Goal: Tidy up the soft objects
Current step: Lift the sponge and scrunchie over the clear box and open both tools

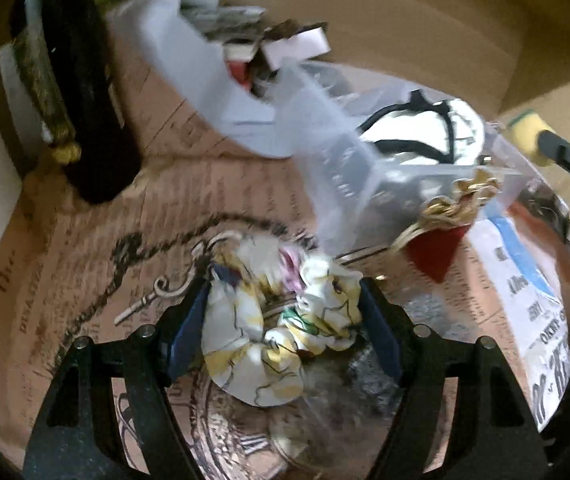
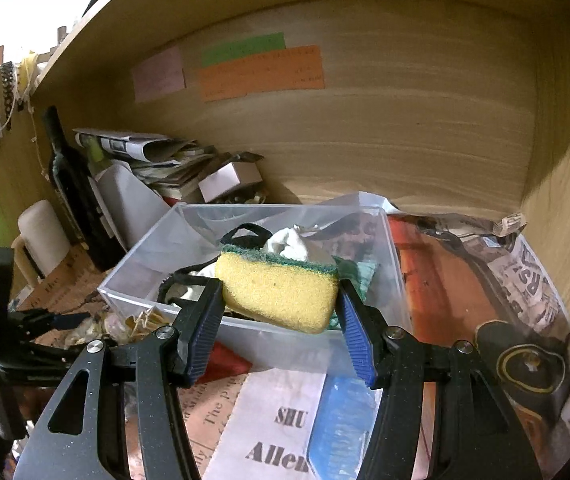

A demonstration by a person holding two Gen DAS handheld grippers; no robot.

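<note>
A crumpled floral cloth, cream with yellow and pink, lies on the printed paper lining between the blue pads of my left gripper. The jaws stand apart around it and do not squeeze it. My right gripper is shut on a yellow sponge with a green scouring top and holds it over the near edge of a clear plastic box. Inside the box lie a white cloth with black straps and a green cloth. The sponge also shows at the right in the left wrist view.
This is a wooden shelf compartment with coloured notes on its back wall. A dark bottle, stacked newspapers and a small white carton crowd the back left. Gold trinkets on a red piece lie beside the box. A black round object sits at right.
</note>
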